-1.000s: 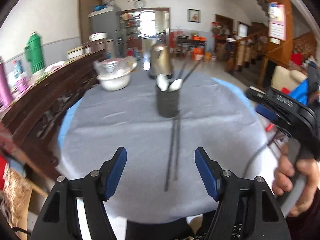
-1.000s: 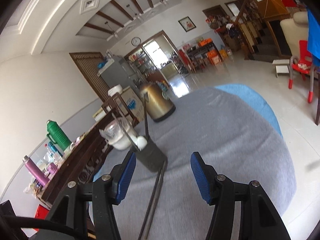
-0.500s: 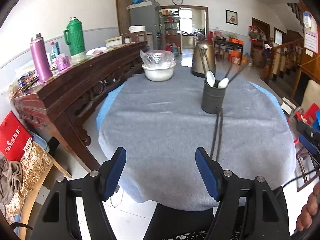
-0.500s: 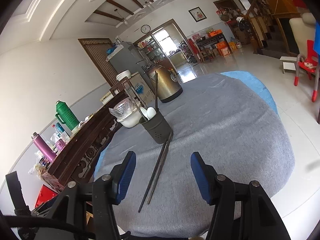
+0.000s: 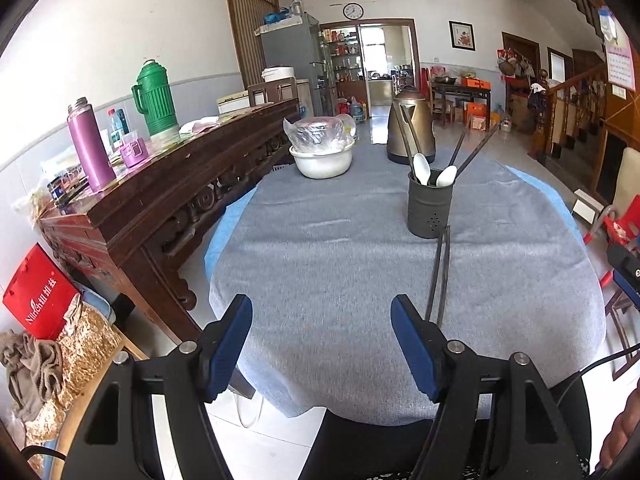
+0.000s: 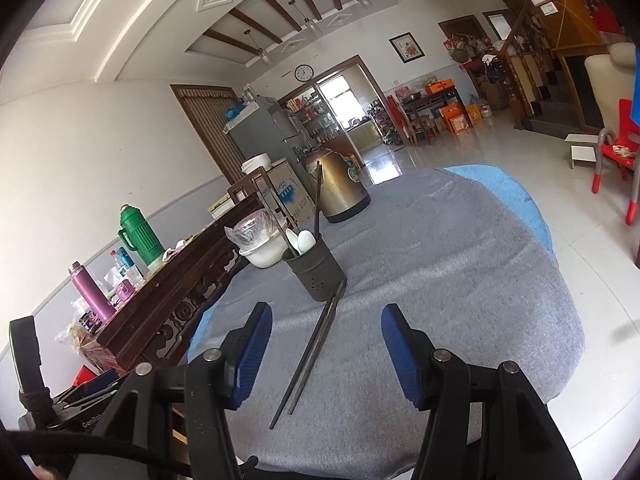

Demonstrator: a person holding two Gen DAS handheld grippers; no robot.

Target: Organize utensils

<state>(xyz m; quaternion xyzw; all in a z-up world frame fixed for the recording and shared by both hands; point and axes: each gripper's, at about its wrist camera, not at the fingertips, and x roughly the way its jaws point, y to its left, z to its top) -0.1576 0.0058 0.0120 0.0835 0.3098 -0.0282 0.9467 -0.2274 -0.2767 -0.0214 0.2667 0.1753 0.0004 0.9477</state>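
Left wrist view shows the left gripper (image 5: 322, 342) held with its jaws apart and nothing between them, above the near edge of the grey-clothed table (image 5: 320, 264); a pair of dark chopsticks (image 5: 438, 276) lies on the cloth ahead and to the right of it, far ends touching the dark utensil holder (image 5: 429, 210). From the right wrist, the right gripper (image 6: 326, 344) is likewise spread and empty, the chopsticks lying below and between its fingers, reaching ahead to the holder, which holds white spoons (image 6: 306, 240) and more chopsticks.

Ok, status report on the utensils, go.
Left tongs open, empty. Right tongs open, empty. Chopstick pair flat on grey cloth, tips at holder; spoons already in. Nothing blocking.
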